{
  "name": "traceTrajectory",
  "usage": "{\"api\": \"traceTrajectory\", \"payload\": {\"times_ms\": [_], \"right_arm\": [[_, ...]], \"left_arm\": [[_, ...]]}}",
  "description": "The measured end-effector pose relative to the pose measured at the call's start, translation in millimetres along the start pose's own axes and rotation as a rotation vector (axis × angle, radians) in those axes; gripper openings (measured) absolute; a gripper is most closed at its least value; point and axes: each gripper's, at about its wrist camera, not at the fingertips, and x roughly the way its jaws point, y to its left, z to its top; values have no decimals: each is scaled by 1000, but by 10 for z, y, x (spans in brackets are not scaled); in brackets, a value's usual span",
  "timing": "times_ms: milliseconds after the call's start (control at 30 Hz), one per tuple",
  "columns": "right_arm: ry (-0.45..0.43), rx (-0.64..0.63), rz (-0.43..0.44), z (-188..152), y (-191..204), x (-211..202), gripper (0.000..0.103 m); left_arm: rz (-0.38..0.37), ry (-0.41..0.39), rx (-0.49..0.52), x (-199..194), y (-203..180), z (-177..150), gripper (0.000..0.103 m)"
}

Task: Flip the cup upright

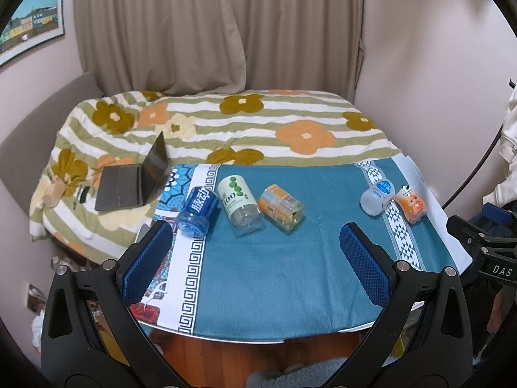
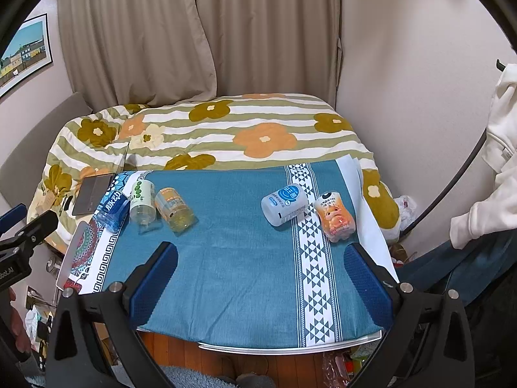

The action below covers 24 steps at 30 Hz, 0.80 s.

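- Five cut-off bottle cups are lying on their sides on the teal tablecloth (image 1: 290, 258), none of them standing up.
- Taking the white zigzag stripe (image 2: 315, 258) in the cloth as the landmark: the white cup with the blue label (image 2: 284, 203) lies just left of it, touching its edge, and the orange cartoon cup (image 2: 336, 216) lies just right of it. The two sit right beside each other; it's hard to tell if they actually touch.
- Well away from that stripe, over at the far left side of the cloth, sits the other bunch: blue cup (image 1: 197, 210), green-dot cup (image 1: 239, 205) and orange-label cup (image 1: 282, 207), side by side in a row. The blue one and the green-dot one look like they're touching.
- The left gripper (image 1: 257, 265) hangs above the near edge of the cloth with its blue-padded fingers spread wide and nothing between them. It's well clear of every cup.
- The right gripper (image 2: 261, 278) is the same deal: fingers wide apart, holding nothing, hovering low over the near part of the cloth with the zigzag stripe running between the pads. The orange cartoon cup is the closest one to it, just beyond its right finger.
- Behind the table is a bed with a flowery striped quilt (image 1: 245, 129), and an open laptop (image 1: 129, 184) rests on it, near the blue cup's end.
- Beige curtains (image 2: 200, 32) hang at the back wall.
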Motion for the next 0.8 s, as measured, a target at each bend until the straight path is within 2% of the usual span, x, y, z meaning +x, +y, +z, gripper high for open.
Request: {"api": "traceTrajectory", "payload": {"times_ms": [800], "right_arm": [[9, -1, -5, -10, 10, 38, 103]], "left_arm": [[-2, 7, -1, 73, -13, 49, 103]]}}
